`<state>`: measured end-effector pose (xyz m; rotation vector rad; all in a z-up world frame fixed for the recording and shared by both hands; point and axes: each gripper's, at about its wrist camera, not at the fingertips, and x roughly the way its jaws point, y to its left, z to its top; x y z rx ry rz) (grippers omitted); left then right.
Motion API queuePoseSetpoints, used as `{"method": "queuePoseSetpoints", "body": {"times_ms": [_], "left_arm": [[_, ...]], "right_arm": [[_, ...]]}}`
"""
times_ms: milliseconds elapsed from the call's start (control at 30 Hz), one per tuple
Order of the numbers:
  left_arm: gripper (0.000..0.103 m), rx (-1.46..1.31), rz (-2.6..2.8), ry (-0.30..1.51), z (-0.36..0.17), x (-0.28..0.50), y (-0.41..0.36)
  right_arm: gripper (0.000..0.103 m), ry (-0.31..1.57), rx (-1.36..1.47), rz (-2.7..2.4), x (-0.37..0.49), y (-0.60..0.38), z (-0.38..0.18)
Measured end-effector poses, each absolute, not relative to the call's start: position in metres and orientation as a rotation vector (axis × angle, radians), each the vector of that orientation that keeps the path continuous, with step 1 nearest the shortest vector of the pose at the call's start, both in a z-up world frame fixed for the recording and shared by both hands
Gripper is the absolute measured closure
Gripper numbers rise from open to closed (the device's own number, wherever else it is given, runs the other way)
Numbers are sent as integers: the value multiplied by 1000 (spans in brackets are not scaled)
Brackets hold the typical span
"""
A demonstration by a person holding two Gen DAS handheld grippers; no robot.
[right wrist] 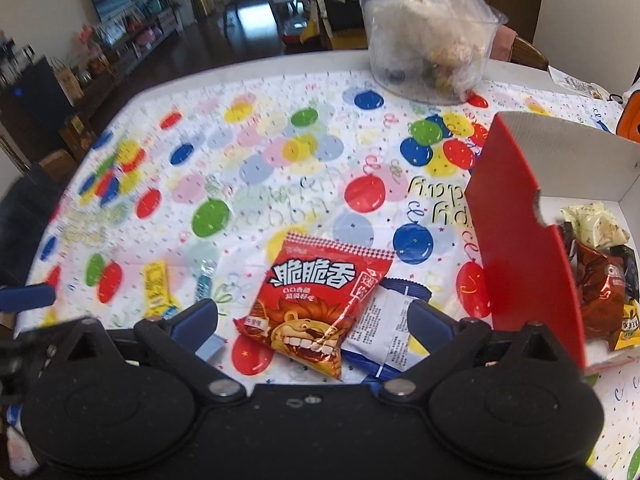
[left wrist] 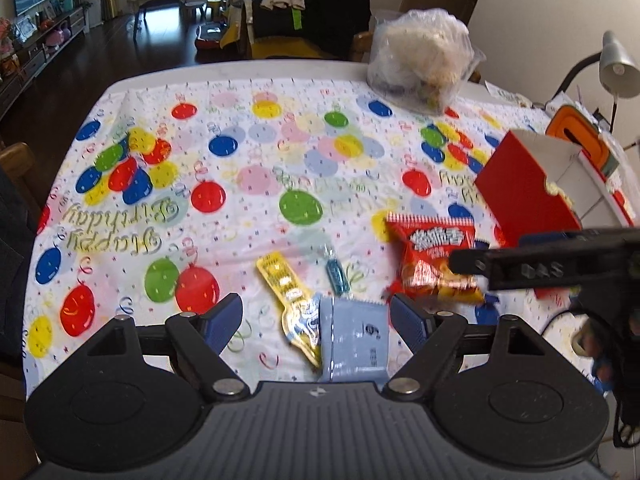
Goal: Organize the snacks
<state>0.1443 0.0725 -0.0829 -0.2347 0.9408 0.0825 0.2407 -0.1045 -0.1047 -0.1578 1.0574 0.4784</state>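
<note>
A glossy red snack bag printed with a cartoon lion (right wrist: 316,304) lies flat on the balloon-patterned birthday tablecloth (right wrist: 280,152), partly overlapping a white-and-blue foil packet (right wrist: 384,328) to its right. The right gripper (right wrist: 314,320) hovers over both with its blue-padded jaws spread wide, touching neither. Just right of them stands an open red cardboard box (right wrist: 520,248) with several wrapped snacks inside.

From the left wrist view, the left gripper (left wrist: 316,316) is likewise spread, a pale blue flat packet (left wrist: 356,340) and a yellow wrapper (left wrist: 288,292) lying between its fingers. A small blue candy (left wrist: 338,280) sits just beyond. A clear plastic bag of snacks (left wrist: 420,56) rests at the table's far edge.
</note>
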Motion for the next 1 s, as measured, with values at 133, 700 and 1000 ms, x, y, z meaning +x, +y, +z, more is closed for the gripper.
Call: {"method": "queuePoseSetpoints", "body": {"times_ms": [133, 700, 1000], "left_arm": [[22, -217, 66, 954, -93, 143, 67], [22, -100, -34, 1017, -126, 162, 29], [28, -53, -45, 1041, -136, 169, 20]], "right_arm": [[2, 1079, -210, 431, 248, -92, -120], [2, 1183, -280, 333, 269, -61, -156], [10, 1185, -343, 342, 268, -52, -160]]}}
